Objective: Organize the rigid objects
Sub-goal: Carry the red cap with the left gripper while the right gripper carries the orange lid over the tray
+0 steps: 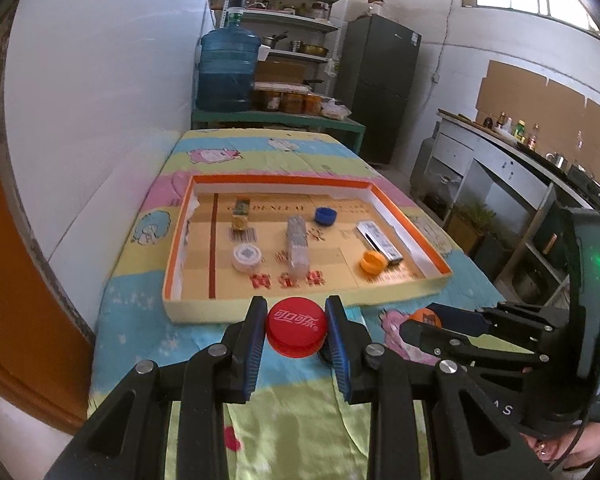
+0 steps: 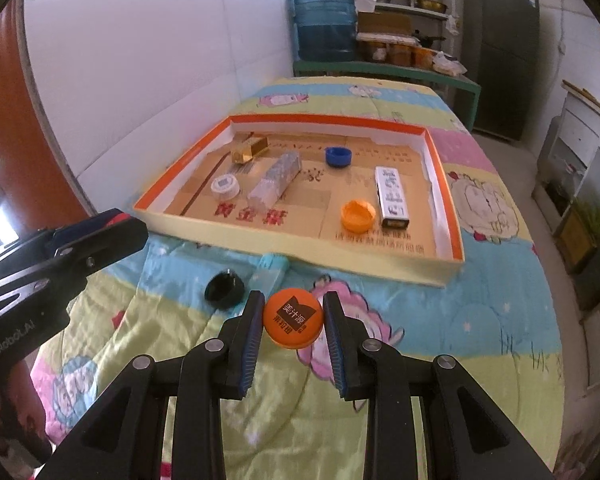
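Left claw (image 1: 296, 334): clamped on red cap (image 1: 296, 331), held above the quilted surface (image 1: 292, 420), just short of the tray. Right claw (image 2: 293, 324): clamped on orange printed cap (image 2: 293, 322). Black cap (image 2: 224, 290): on the quilt, left of the right claw. Orange-rimmed tray (image 2: 300, 246): holds blue cap (image 2: 338, 157), orange cap (image 2: 357, 214).

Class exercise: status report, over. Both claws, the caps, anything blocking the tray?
Left claw shut on red cap. Right claw shut on orange cap. Black cap loose before tray; path open.
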Demonstrator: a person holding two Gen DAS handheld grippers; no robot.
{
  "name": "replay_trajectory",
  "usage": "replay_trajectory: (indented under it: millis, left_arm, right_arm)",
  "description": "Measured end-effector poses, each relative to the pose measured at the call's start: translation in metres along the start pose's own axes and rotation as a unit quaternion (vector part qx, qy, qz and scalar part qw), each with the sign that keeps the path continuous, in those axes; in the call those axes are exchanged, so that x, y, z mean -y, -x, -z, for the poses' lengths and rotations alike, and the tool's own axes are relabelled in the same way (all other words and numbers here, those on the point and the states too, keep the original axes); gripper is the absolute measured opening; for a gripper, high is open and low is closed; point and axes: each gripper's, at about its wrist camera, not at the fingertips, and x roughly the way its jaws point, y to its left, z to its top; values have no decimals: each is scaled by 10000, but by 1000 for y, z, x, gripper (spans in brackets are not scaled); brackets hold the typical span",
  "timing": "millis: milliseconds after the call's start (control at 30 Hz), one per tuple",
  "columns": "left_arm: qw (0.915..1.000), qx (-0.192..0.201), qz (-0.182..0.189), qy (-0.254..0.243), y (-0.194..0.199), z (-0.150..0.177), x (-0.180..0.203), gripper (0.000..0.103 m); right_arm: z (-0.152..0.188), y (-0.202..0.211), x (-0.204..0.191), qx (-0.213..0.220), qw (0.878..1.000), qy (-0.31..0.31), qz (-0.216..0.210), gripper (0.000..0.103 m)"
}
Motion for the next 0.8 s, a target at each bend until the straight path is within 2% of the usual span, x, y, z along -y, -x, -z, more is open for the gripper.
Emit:
replay_trajectory:
  millis: [400, 800]
  left_arm:
    - [9997, 53, -200, 118, -26, -30, -18, 31]
    - [9987, -79, -403, 289, -55, -40, -39, 31]
  right_arm:
    - [-35, -21, 2, 78, 9999, 84, -92, 31]
    - [-60, -46, 4, 59, 9997, 141, -196, 31]
